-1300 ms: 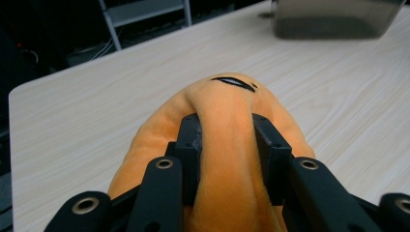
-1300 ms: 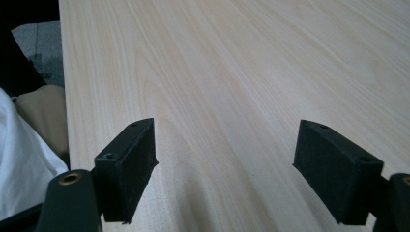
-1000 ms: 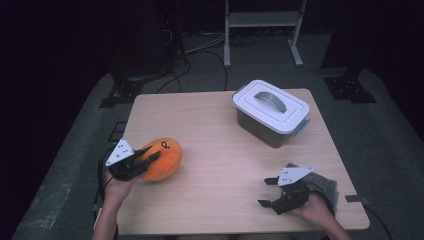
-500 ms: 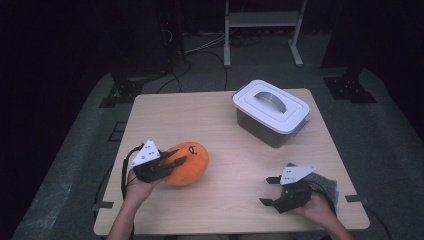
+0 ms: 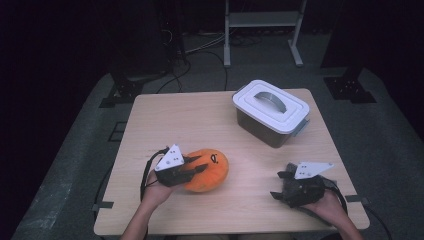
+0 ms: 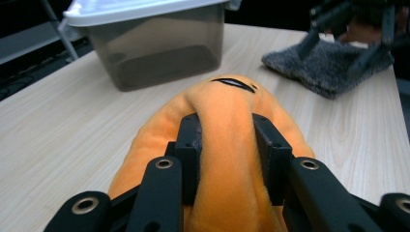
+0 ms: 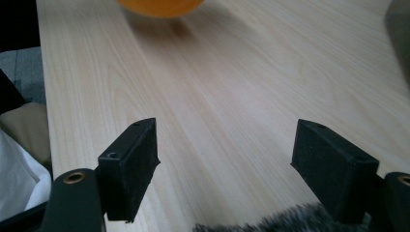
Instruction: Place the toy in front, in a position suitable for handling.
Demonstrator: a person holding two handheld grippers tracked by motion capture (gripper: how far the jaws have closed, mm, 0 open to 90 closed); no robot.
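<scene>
Here the table (image 5: 200, 115) is the biggest thing, pale wood grain, w/ dark floor round it. All places below are given rel. to the box.

Box (image 5: 270, 112): smoky clear tub w/ white lid and grey handle on top, sits at the far right part of the table. In the left gripper view it stands beyond the toy, lid on.

Orange plush toy (image 5: 206, 171): round, soft, w/ a small black mark on its upper side. It lies on the table toward the person from the box and to the box's left, well apart from it. In the right gripper view a bit of its orange edge (image 7: 159, 6) shows at the top, w/ bare table between it and the jaws.

Grey fuzzy cloth (image 6: 329, 65): lies nearer the person than the box, off its right end, under the right tool. Its fluffy edge (image 7: 270, 223) shows at the bottom of the right gripper view.

Left tool (image 5: 196, 166): held in the person's left hand, jaws clamped on a fold of the plush toy; the left gripper view shows orange fabric pinched between both pads and bulging over them.

Right tool (image 5: 278, 184): held in the right hand, just over the grey cloth, near side of the box. Jaws stand wide apart, nothing between them, only table seen in the gap.
</scene>
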